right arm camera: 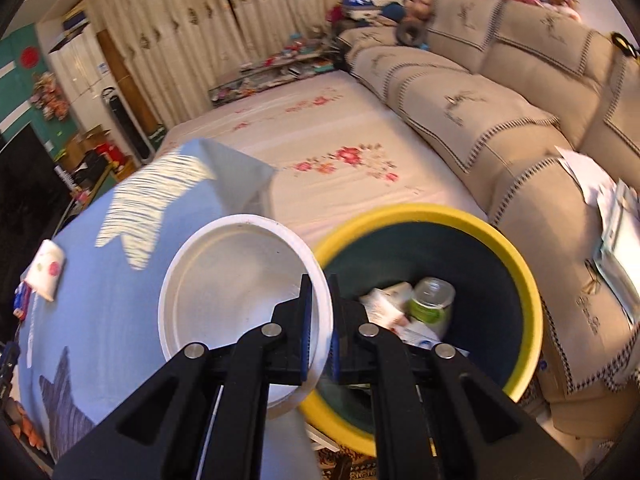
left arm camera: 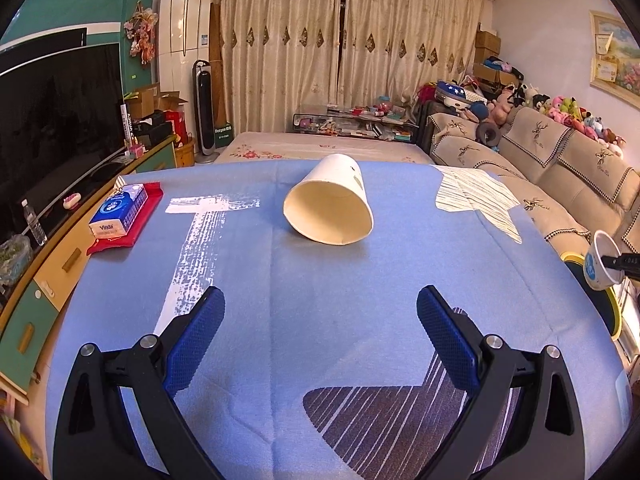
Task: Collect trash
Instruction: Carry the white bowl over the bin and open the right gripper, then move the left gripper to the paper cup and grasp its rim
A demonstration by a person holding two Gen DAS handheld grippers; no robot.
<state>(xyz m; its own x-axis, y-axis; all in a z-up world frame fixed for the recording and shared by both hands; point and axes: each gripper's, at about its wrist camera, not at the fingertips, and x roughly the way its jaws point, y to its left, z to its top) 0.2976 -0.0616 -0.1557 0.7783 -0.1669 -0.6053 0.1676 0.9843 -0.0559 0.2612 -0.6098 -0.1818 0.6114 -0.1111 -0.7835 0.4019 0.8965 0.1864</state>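
A cream paper cup (left arm camera: 330, 202) lies on its side on the blue tablecloth (left arm camera: 320, 300), mouth toward me. My left gripper (left arm camera: 320, 320) is open and empty, a little short of it. My right gripper (right arm camera: 320, 312) is shut on the rim of a white paper cup (right arm camera: 240, 296), held beside the yellow-rimmed trash bin (right arm camera: 516, 264). That bin holds a green-labelled bottle (right arm camera: 432, 304) and paper scraps. In the left wrist view the held cup (left arm camera: 602, 260) shows at the far right above the bin (left arm camera: 610, 312). The lying cup also shows in the right wrist view (right arm camera: 46, 270).
A Vinda tissue pack (left arm camera: 118, 212) lies on a red cloth (left arm camera: 132, 228) at the table's left. A TV cabinet (left arm camera: 44, 280) stands left, a beige sofa (right arm camera: 520, 140) right, a flowered mattress (right arm camera: 340, 152) beyond the table.
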